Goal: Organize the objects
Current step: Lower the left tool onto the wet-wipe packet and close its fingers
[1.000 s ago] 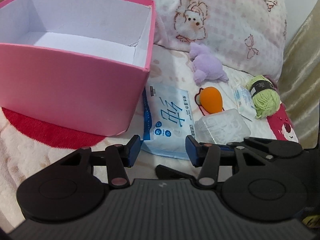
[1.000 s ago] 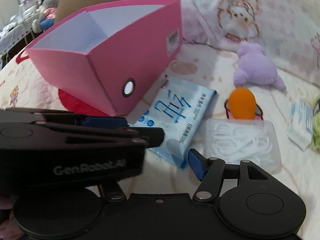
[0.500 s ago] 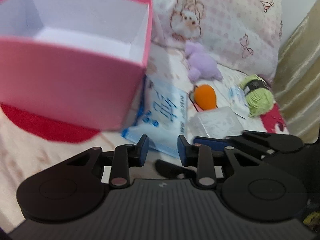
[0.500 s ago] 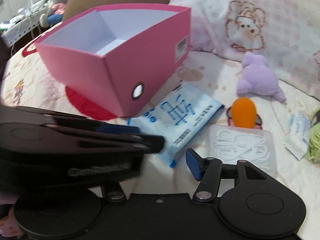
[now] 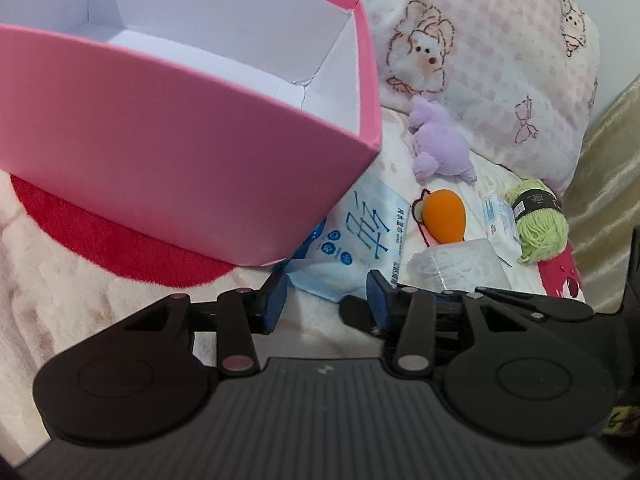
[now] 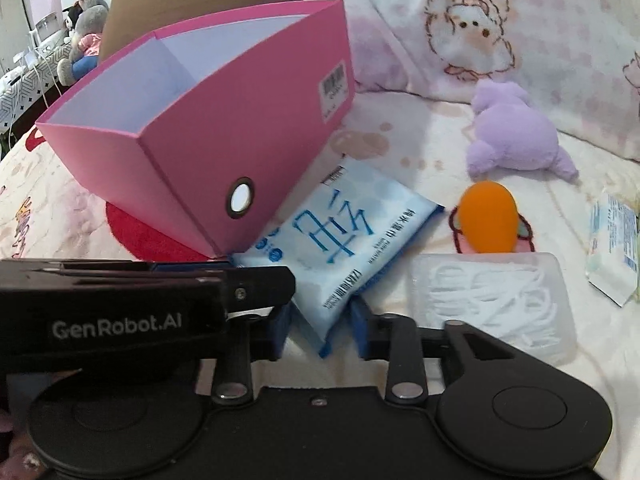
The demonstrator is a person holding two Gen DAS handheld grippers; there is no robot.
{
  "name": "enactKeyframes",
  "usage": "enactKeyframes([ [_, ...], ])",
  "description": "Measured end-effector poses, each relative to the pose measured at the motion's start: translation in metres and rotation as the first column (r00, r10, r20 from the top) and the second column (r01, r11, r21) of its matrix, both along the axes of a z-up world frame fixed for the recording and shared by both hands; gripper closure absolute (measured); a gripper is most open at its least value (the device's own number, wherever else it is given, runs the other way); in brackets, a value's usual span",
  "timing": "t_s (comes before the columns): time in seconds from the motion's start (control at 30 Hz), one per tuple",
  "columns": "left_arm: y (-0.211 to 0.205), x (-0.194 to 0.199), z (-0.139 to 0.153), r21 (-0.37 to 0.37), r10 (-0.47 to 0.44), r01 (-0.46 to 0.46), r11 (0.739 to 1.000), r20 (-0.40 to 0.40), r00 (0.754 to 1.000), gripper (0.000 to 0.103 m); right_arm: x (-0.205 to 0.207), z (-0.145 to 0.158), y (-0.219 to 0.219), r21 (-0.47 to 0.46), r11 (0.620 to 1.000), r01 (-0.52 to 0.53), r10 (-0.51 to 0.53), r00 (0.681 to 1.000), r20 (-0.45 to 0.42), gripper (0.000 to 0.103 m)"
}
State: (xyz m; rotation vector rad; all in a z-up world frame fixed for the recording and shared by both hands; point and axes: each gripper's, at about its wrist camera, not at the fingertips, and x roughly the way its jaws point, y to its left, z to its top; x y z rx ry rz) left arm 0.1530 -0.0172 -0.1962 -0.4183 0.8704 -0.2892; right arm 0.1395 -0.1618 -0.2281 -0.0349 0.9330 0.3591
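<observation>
Wipes packet (image 6: 340, 248): on bed beside tilted pink box (image 6: 224, 140); right tongs (image 6: 320, 324) just clenched on its corner; left tongs (image 5: 326, 300) released, widening.

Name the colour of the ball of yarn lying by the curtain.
Light green, with a black paper band around it; it shows best in the left wrist view.

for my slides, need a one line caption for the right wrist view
Right gripper closing on the corner of a blue wipes pack beside an empty pink box on a bed.
</observation>
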Motion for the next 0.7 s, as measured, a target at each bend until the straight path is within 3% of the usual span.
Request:
enactKeyframes([
  [0.1,-0.002,0.001,-0.002,-0.008,-0.002,0.002,1.0,-0.007,1.0,0.057,-0.005,0.001,0.001,-0.021,1.0,-0.01,0.01,1.0,-0.004,0.087],
  [0.2,-0.003,-0.001,0.0,-0.008,-0.007,0.007,1.0,-0.005,1.0,0.056,-0.009,0.004,0.004,-0.046,0.999,-0.021,0.021,1.0,0.0,0.092],
  [0.43,-0.003,-0.006,0.005,-0.017,-0.035,0.035,0.999,-0.006,0.999,0.053,-0.018,0.015,0.001,-0.064,0.998,-0.029,0.028,1.0,-0.014,0.096],
  [0.6,-0.006,-0.011,0.006,-0.003,-0.069,0.069,0.998,-0.02,0.997,0.052,-0.03,0.019,0.0,-0.117,0.991,-0.064,0.054,0.995,-0.083,0.102],
  [0.7,-0.007,-0.015,0.008,0.01,-0.092,0.092,0.996,-0.013,0.996,0.051,-0.035,0.021,-0.008,-0.095,0.994,-0.059,0.047,0.991,-0.126,0.102],
])
